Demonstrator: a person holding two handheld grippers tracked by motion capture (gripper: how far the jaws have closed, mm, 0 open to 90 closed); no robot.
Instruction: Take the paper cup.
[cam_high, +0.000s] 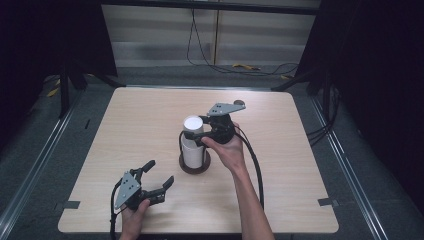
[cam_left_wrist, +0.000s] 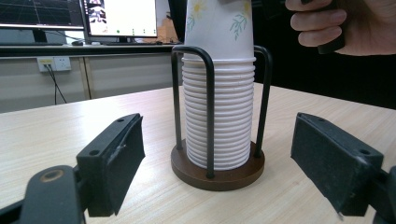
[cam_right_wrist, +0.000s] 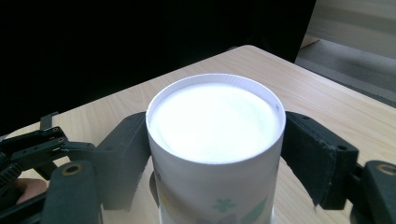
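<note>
**Technician:** While the stack of paper cups (cam_high: 192, 145) stands upside down in its holder (cam_high: 194, 167) near the middle of the table (cam_high: 280, 165), where is the right gripper (cam_high: 201, 139) relative to it?

**Operator:** It reaches in from the right side of the stack, level, at the height of the topmost cup (cam_right_wrist: 215, 149). In the right gripper view that cup sits directly between the two black jaws, its white closed bottom facing up. The left jaw pad lies against the cup wall; the right pad stands at the wall, and whether it presses cannot be told.

**Technician:** Grip state of the right gripper?

**Operator:** Jaws partly closed around the topmost cup, one on each side. A firm clamp cannot be confirmed from the pictures.

**Technician:** Position of the topmost cup relative to the rest?

**Operator:** In the left gripper view its flower-printed wall rises above the black wire posts of the holder, while the ribbed rims of the other cups sit stacked between those posts on the round brown base.

**Technician:** And the left gripper (cam_high: 159, 176)?

**Operator:** Held low at the near left part of the table, well apart from the holder, pointing toward it. Its jaws stand wide, nothing between them; the holder shows farther off, centred between the pads.
</note>
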